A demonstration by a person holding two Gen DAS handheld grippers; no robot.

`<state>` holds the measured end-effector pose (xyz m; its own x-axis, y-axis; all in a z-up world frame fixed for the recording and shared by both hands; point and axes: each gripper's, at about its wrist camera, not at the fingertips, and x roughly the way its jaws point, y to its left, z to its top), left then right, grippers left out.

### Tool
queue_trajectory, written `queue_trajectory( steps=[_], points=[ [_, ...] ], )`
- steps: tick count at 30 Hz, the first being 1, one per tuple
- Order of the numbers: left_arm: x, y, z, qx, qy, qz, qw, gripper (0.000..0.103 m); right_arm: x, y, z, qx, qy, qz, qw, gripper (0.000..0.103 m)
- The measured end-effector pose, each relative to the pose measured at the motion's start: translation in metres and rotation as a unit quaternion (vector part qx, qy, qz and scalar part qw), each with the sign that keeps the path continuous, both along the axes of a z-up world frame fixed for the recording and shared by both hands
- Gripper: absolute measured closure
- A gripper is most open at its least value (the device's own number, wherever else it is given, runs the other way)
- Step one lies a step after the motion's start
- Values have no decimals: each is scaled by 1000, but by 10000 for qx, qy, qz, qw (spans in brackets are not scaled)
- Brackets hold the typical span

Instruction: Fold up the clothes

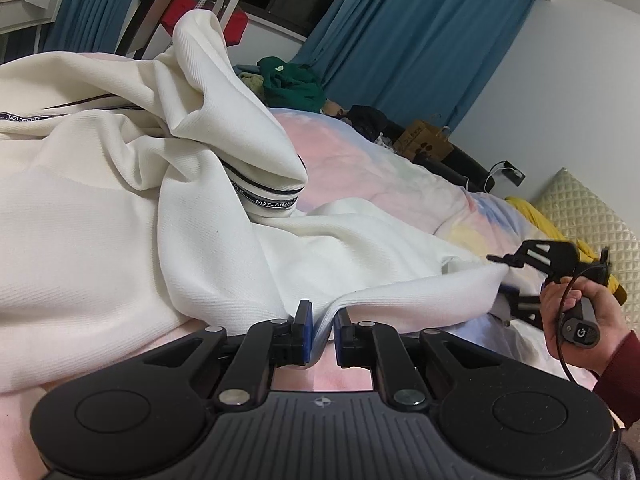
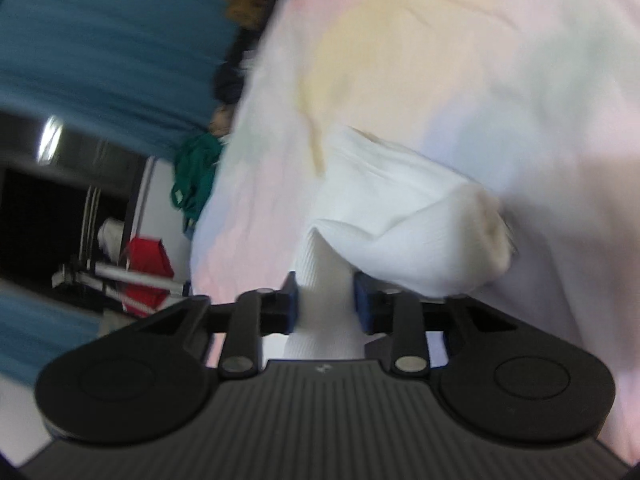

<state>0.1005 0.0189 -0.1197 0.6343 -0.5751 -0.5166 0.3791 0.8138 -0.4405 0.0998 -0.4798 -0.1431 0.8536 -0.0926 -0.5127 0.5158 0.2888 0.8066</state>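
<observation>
A white ribbed garment (image 1: 120, 208) lies crumpled on the pastel bed cover (image 1: 360, 152). One sleeve is raised, and its cuff (image 1: 272, 200) carries a dark "NOT-SIMPLE" band. My left gripper (image 1: 323, 320) is shut on the garment's near hem, which folds between the blue pads. At the right, a hand (image 1: 576, 320) in a dark red sleeve holds my right gripper (image 1: 502, 274) at the garment's far corner. In the blurred right wrist view, the white garment (image 2: 400, 216) fills the gap of the right gripper (image 2: 326, 300) and touches both pads.
Blue curtains (image 1: 420, 40) hang behind the bed. At the bed's far edge lie a green garment (image 1: 292, 80), dark clothes and a cardboard box (image 1: 424, 144). A quilted cream cushion (image 1: 588, 216) and a yellow cloth (image 1: 536, 216) are at the right. A red item (image 1: 188, 8) sits near a rack.
</observation>
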Motion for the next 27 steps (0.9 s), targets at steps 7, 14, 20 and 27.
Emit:
queue_trajectory(
  steps=[7, 14, 20, 27],
  points=[
    [-1, 1, 1, -82, 1, -12, 10000, 92, 6, 42, 69, -3409, -487, 918, 9344, 85],
    [-2, -3, 1, -32, 10, -49, 10000, 91, -3, 17, 58, -2812, 509, 209, 9581, 85],
    [-1, -4, -2, 57, 61, -50, 10000, 91, -29, -35, -13, 84, 904, -223, 9956, 84],
    [-4, -3, -1, 124, 36, -44, 9999, 91, -33, -36, -25, 935, 350, -197, 9948, 52]
  ],
)
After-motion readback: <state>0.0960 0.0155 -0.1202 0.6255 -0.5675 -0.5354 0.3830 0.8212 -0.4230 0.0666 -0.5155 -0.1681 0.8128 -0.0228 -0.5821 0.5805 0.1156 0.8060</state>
